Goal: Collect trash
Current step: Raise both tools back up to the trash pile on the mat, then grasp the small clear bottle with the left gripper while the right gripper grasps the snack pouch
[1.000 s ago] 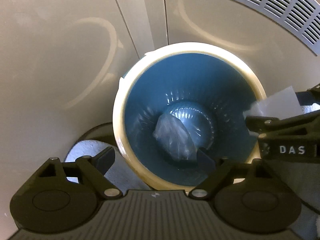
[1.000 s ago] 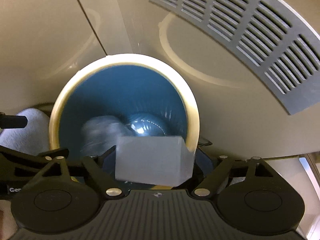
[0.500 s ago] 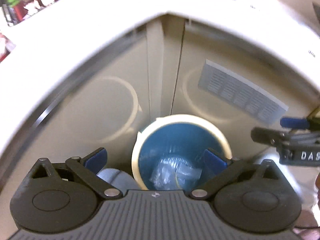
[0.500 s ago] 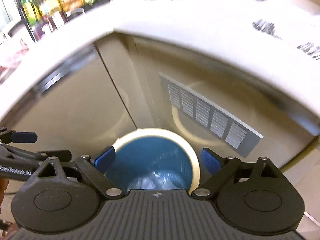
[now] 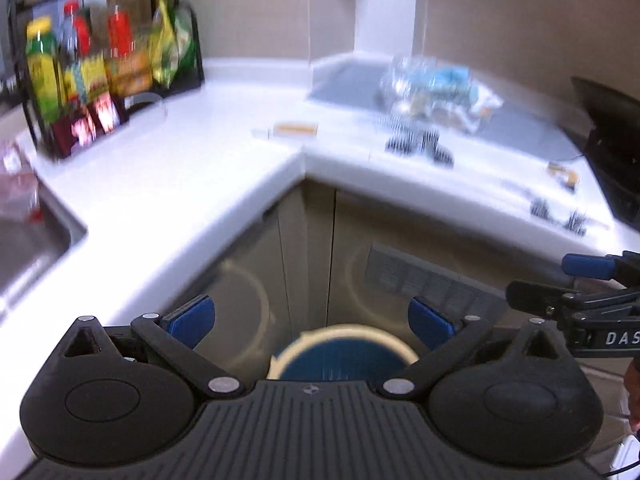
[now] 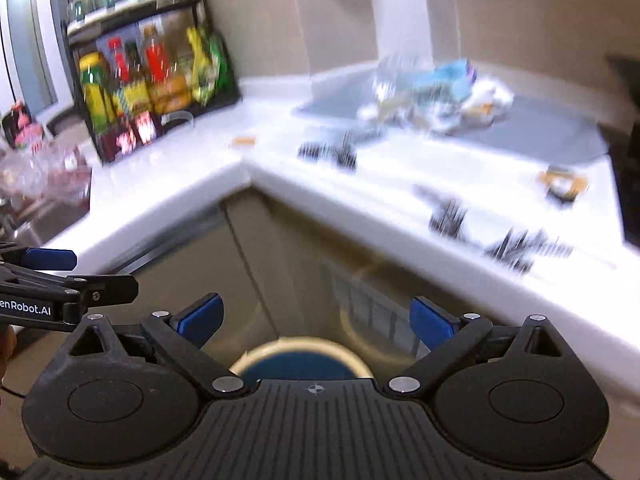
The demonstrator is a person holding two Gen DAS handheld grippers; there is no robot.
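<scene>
This is a home kitchen. A white L-shaped countertop (image 5: 192,168) wraps around an inner corner, with beige cabinet doors (image 5: 248,280) below it. At the countertop's left end a steel sink (image 5: 28,248) is set into it. Behind the sink, against the wall, a black wire rack (image 6: 152,92) holds sauce bottles and green packets. On the countertop's right arm lies a grey flat cooktop (image 5: 520,128), with a pile of crumpled wrappers and clear plastic (image 6: 432,96) on it. On the floor below the corner stands a blue bin with a cream rim (image 5: 344,356).
</scene>
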